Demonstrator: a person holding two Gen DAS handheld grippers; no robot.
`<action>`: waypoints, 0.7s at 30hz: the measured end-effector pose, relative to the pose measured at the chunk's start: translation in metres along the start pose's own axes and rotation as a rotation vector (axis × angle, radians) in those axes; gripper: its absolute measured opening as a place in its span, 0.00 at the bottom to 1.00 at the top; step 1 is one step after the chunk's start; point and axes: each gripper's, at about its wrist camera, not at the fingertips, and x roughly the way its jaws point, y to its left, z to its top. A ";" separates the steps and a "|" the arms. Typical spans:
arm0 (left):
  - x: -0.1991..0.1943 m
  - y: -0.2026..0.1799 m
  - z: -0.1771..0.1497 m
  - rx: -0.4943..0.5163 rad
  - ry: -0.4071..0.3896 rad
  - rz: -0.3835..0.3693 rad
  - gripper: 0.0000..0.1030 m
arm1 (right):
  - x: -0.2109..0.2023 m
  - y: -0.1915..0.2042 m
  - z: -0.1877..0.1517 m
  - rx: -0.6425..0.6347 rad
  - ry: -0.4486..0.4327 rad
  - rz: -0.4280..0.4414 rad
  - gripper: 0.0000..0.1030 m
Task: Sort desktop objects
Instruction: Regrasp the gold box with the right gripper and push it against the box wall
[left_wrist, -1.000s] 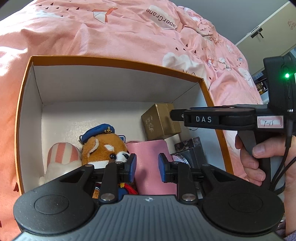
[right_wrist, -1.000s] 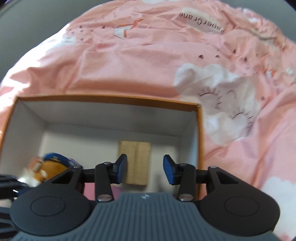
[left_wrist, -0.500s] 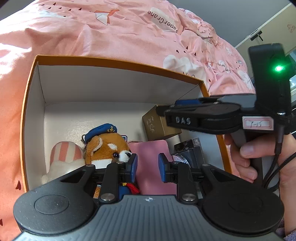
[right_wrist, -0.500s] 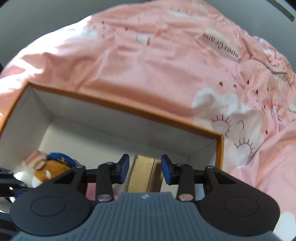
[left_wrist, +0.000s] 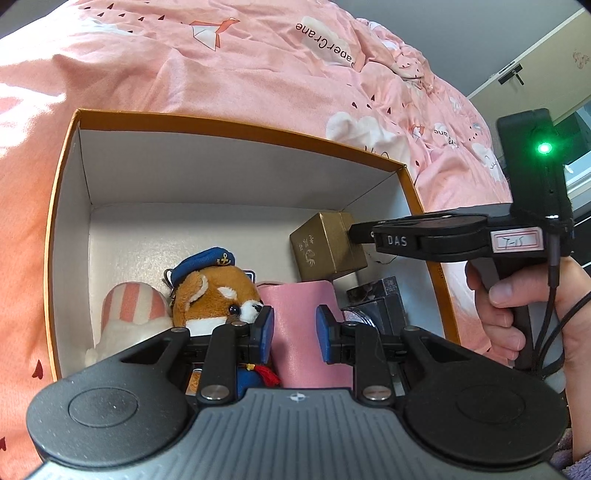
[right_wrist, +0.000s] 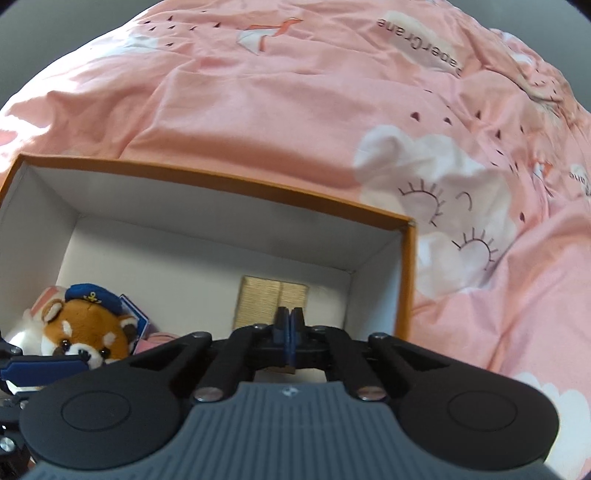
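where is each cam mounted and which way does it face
Left wrist: rides the left tongs, aimed down into the orange box; shows its half-open tongs plus the right hand holding the other tool.
Right wrist: rides the right tongs, shut and empty, tilted down over the gold box.
Shared: the orange box, gold box, plush fox and pink bedspread.

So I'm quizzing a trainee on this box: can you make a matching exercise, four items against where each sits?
Items:
1. gold box
2. plush fox
3. pink pouch
4. striped plush

Places:
A. between the left tool's open fingers
B. nearest the carton's left wall
C. under the shut right tool
D. between striped plush and pink pouch

Pairs: 1-C, 2-D, 3-A, 4-B
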 end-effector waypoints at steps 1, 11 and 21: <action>0.000 0.000 0.000 0.001 0.000 0.001 0.27 | -0.001 0.000 -0.001 0.007 -0.010 0.003 0.08; -0.003 0.001 0.001 -0.002 -0.008 0.004 0.27 | 0.003 0.036 -0.006 -0.086 0.001 -0.076 0.37; -0.007 0.005 0.000 -0.005 -0.016 -0.006 0.27 | 0.004 -0.013 0.004 0.142 0.054 0.048 0.21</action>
